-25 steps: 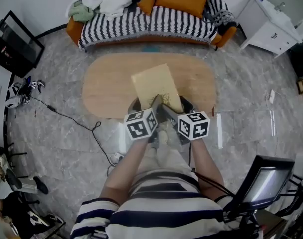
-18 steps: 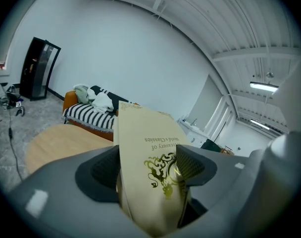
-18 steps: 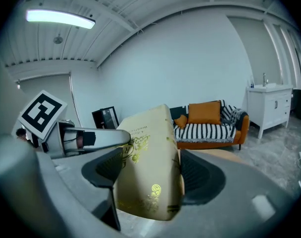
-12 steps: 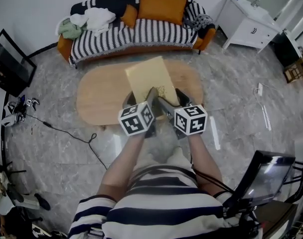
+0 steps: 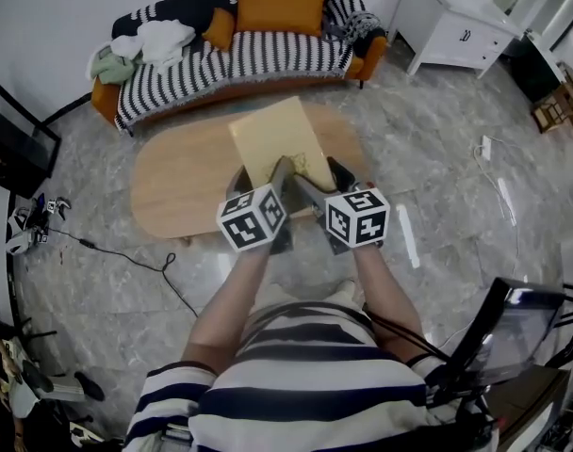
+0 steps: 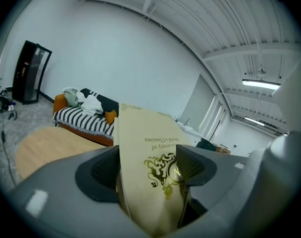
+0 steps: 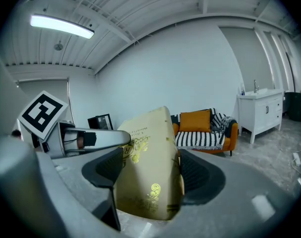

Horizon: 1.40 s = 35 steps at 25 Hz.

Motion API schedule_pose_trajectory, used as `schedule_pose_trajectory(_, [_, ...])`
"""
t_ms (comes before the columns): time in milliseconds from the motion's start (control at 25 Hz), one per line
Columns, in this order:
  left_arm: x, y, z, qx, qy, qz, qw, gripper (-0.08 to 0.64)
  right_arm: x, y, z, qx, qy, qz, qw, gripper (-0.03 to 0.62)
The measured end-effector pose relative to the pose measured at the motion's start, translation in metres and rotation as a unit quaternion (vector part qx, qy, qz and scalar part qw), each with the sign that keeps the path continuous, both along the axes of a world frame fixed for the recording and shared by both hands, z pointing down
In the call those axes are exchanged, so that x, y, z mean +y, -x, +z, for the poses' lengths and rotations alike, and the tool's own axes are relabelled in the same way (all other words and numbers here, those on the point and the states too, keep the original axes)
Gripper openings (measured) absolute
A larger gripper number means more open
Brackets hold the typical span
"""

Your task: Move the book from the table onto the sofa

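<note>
There is one book [image 5: 272, 139], one left gripper [image 5: 263, 179], one right gripper [image 5: 319, 179], one table [image 5: 173, 182], one sofa [image 5: 268, 56], two orange cushions [image 5: 268, 6] and one white cabinet [image 5: 451, 31].

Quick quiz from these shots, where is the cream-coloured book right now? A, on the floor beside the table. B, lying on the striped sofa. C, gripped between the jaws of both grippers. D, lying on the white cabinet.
C: the book stands between the pads of the left gripper and of the right gripper, each clamped on its near end.
</note>
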<state>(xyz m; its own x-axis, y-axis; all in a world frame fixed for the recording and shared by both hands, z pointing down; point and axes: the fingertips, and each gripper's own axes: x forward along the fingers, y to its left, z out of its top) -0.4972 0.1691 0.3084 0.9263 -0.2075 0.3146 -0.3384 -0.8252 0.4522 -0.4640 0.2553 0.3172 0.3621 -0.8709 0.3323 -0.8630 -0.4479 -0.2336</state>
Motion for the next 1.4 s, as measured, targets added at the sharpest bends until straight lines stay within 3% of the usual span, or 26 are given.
schedule_pose_trajectory(560, [0.092, -0.060, 0.005, -0.004, 0.010, -0.001, 0.9999, 0.348, 0.094, -0.060, 0.002, -0.002, -0.001, 0.009, 1.000, 0.353])
schedule_pose_trajectory(880, [0.154, -0.092, 0.021, -0.009, 0.028, 0.015, 0.9994, 0.347, 0.158, -0.088, 0.014, -0.001, 0.012, 0.025, 1.000, 0.348])
schedule_pose_trajectory(1400, [0.249, -0.128, 0.022, -0.017, 0.024, 0.058, 0.9979, 0.347, 0.257, -0.116, 0.014, -0.006, -0.004, 0.074, 0.997, 0.342])
